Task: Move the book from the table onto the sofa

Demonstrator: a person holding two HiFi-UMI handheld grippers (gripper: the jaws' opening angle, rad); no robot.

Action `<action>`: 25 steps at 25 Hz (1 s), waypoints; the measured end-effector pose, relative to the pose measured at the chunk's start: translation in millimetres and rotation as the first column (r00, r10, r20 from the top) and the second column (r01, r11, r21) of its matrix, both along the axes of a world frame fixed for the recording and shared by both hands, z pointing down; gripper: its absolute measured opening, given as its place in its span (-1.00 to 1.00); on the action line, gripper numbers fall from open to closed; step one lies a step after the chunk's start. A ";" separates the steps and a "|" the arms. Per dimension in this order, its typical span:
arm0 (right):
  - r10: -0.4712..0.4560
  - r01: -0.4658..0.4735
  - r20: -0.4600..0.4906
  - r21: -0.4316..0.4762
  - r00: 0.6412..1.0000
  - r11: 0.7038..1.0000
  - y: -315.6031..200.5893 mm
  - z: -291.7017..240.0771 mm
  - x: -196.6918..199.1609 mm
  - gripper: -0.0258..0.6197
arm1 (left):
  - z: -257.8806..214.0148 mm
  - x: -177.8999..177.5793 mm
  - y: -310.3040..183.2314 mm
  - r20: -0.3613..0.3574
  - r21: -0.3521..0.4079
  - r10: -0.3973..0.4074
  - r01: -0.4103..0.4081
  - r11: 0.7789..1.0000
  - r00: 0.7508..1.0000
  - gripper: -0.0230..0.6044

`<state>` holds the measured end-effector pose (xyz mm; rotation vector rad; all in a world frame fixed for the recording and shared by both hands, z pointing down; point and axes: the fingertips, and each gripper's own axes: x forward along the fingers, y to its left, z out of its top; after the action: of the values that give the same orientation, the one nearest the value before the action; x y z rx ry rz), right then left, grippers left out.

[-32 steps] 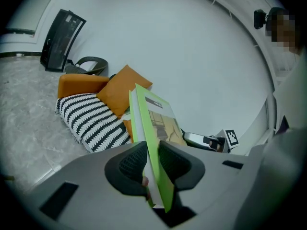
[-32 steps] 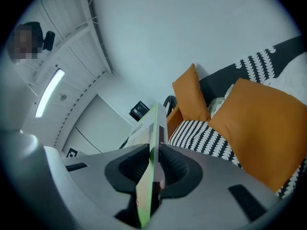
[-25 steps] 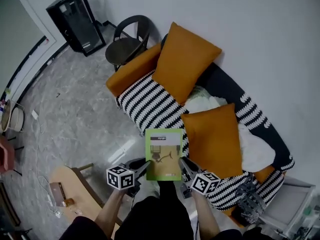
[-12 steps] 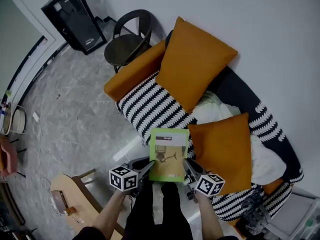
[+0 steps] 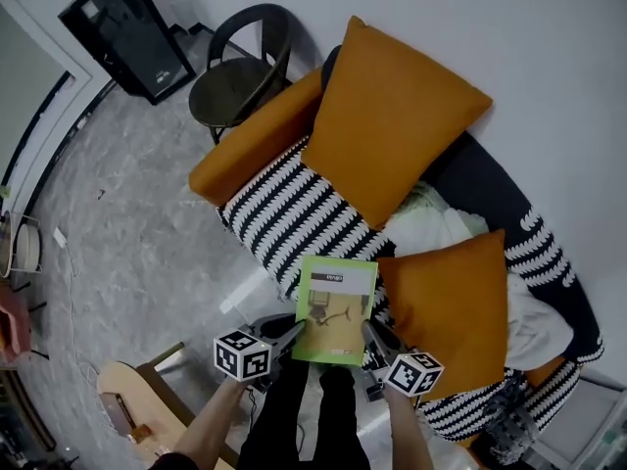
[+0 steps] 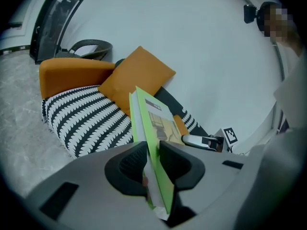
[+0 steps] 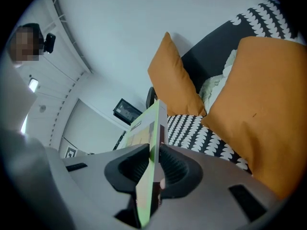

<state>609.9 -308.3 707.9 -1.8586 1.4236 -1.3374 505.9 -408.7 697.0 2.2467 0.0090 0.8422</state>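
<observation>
I have the thin green-covered book off the pale wooden table and in the air, carried between both tools. My left gripper pinches its near left corner and my right gripper its near right corner, each pair of jaws pressed onto the covers with the pages between them. The book hangs just in front of the black-and-white striped sofa, its far edge over the seat's front and, as far as I can judge from the steep head view, not touching it. So the pick-up is done; what is left is carrying it over the seat, lowering it and letting go. No box or bin shows. The sofa itself holds a large orange cushion, a second orange cushion and a crumpled white cloth between them, leaving the striped seat bare.
</observation>
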 end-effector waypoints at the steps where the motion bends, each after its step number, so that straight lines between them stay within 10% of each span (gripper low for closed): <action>1: 0.003 -0.003 0.001 -0.004 1.000 1.000 -3.0 4.2 -0.7 -0.64 | 4.5 -0.1 -3.7 0.001 -0.002 0.007 -0.007 1.000 1.000 -0.64; 25: 0.039 -0.045 -0.051 -0.124 0.998 0.991 -69.0 106.9 79.4 -0.64 | 123.7 84.4 -72.8 -0.002 -0.076 0.081 -0.081 0.994 0.997 -0.64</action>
<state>689.4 -377.3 814.8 -2.0020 1.3443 -1.3993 590.3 -481.5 820.7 2.1863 0.1301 0.8715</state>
